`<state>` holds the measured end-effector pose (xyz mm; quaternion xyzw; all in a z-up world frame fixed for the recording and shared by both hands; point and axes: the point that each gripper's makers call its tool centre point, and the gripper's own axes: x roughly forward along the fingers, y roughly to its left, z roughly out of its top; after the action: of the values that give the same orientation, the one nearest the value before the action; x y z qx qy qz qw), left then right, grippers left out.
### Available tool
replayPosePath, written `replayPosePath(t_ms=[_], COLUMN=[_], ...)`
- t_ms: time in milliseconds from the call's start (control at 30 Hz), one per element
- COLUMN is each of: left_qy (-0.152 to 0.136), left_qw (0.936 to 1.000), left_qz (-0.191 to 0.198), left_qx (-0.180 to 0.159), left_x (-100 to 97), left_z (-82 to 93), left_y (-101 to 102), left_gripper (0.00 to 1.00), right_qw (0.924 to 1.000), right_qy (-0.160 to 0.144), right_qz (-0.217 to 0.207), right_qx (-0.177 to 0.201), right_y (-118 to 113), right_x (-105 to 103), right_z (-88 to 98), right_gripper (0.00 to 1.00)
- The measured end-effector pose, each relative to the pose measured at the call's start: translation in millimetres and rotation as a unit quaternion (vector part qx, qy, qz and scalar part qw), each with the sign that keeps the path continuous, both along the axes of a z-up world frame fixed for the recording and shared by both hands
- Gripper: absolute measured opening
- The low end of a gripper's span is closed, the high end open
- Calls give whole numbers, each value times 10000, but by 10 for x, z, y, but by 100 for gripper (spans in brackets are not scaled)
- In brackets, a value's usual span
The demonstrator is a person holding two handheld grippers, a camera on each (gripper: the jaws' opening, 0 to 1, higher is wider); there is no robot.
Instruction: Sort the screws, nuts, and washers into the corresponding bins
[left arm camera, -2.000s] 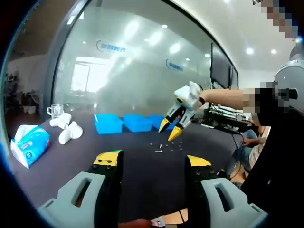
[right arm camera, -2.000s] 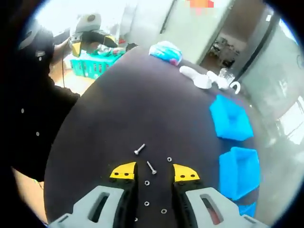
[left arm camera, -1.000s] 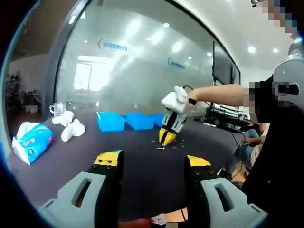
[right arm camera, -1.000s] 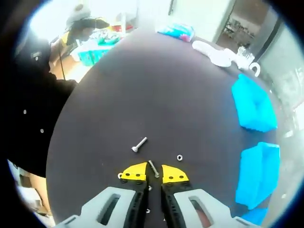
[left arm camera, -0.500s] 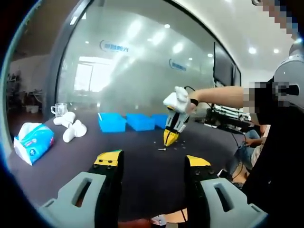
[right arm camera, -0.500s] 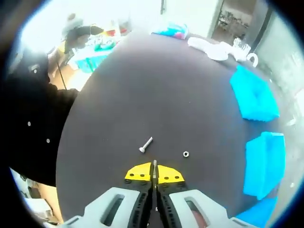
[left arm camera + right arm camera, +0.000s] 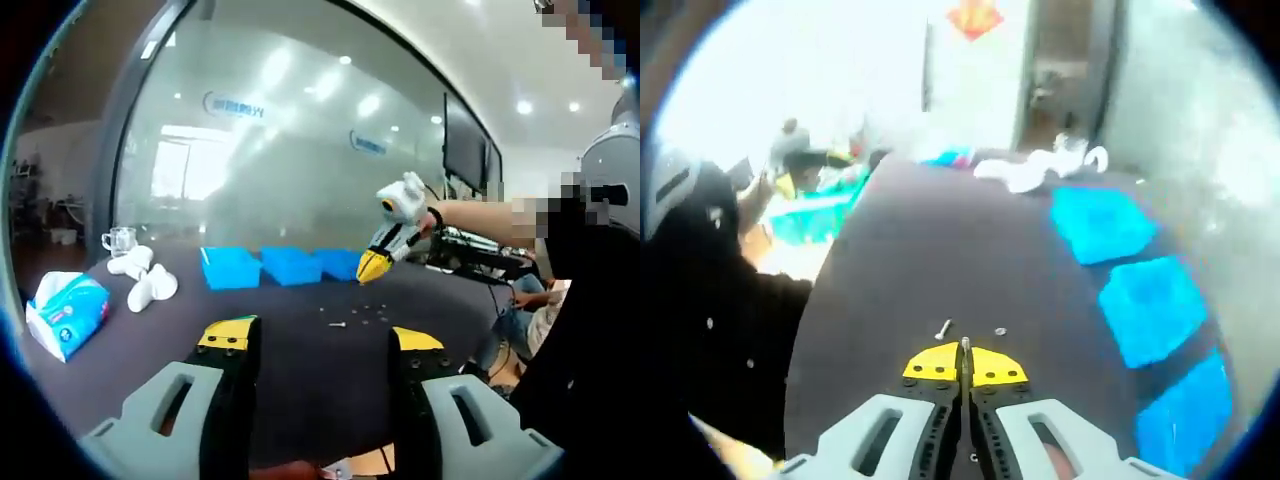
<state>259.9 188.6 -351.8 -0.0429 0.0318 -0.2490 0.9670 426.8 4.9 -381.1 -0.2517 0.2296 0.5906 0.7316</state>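
Pinching a screw between closed yellow tips, right gripper sits lifted above dark table. Another screw and a nut lie just ahead; blue bins to the right. Left gripper open, empty.

Both views over same table

A frosted glass wall bearing blue logos stands behind the dark table. Recessed ceiling lights glow overhead, and a dark monitor hangs nearby.
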Motion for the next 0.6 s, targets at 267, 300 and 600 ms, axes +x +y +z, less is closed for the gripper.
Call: replayPosePath(t_ms=[267,300,600], left_qy=[-75,-82,-118], left_qw=[9999,9999,9997], left_qz=[-89,-96,-202], left_qx=[-10,-8,14], left_x=[58,68,131], left_z=[68,74,119], left_y=[-38,-40,-109], left_gripper=[49,49,49], right_qw=[9798,9754,9285], right_qy=[-455,-525,-797], right_qz=[-1408,-1554,-2872], right_qx=[1349,1473,2216], right_y=[-563,-633,-1171], right_x=[197,195,-22], right_z=[357,372,370], right_gripper=[0,0,0])
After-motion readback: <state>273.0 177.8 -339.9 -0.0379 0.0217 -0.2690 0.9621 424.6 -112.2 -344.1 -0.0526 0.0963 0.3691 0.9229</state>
